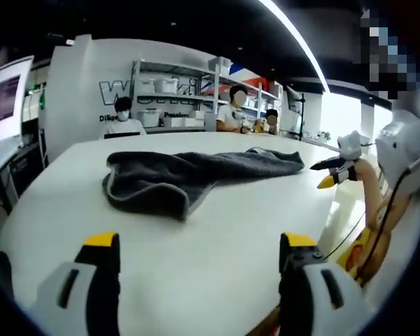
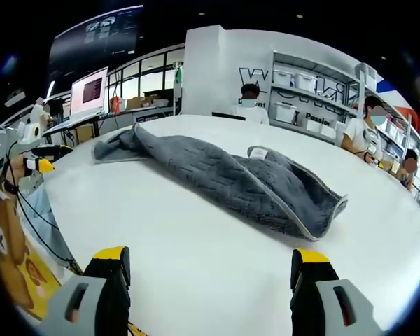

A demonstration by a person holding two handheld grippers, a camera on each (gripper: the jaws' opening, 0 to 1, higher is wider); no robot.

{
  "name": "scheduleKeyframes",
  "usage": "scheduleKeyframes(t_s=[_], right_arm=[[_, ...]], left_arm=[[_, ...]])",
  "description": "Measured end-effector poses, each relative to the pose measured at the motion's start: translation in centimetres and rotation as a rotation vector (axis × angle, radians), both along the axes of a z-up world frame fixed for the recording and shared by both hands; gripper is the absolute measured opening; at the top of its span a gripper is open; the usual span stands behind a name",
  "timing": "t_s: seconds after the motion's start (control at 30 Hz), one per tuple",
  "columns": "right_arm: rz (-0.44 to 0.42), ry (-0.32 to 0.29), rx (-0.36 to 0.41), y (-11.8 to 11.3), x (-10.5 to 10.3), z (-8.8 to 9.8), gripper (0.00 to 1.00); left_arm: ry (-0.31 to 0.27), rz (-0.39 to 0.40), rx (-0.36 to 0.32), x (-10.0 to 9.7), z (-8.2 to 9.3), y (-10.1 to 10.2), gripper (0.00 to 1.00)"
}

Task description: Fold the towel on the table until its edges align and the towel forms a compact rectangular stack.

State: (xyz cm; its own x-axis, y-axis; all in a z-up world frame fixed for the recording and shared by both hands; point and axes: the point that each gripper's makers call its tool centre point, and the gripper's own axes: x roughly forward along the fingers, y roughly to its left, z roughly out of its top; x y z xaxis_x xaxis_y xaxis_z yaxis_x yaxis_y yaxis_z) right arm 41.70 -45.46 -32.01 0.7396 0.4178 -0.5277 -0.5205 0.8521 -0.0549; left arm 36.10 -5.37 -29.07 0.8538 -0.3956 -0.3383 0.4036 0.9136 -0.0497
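One white bench (image 1: 196, 280) carries your grey towel (image 2: 231, 175), crumpled at twelve o'clock. Both tools hover released: left hand-held gripper (image 1: 199, 252), right hand-held gripper (image 2: 210, 269). Folding looks unstarted; next, I judge, spread it flat and pinch two corners.

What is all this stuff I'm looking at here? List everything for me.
towel: one, dark grey, lying crumpled in a long heap on the table, with a small white label showing on it
table: one, white, large with a rounded edge
shelves: one rack, white, against the back wall, holding pale storage boxes
monitor: one, lit screen, on a desk off to the side
people: several seated beyond the table's far side
left gripper: one, grey with yellow-tipped black jaws, open above the near table edge
right gripper: one, same colours, open above the table edge
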Motion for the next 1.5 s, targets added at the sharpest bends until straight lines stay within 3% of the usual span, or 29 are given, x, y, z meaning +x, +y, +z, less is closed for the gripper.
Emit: scheduleKeyframes(t_s=[1.03, 1.17, 1.33, 1.5], right_arm=[[-0.024, 0.016, -0.019, -0.8, 0.5, -0.5, 1.0], [-0.05, -0.004, -0.027, -1.5, 1.1, -0.1, 1.0], [-0.08, -0.009, -0.085, -2.7, 2.0, -0.2, 0.97], [-0.055, -0.028, -0.106, -3.0, 2.8, 0.2, 0.91]], left_arm=[[0.023, -0.002, -0.012, 0.0, -0.6, 0.0, 0.97], [0.018, 0.001, -0.018, 0.0, -0.5, 0.0, 0.96], [0.01, -0.005, -0.032, 0.1, -0.4, 0.0, 0.96], [0.019, -0.013, -0.04, 0.3, -0.9, 0.3, 0.96]])
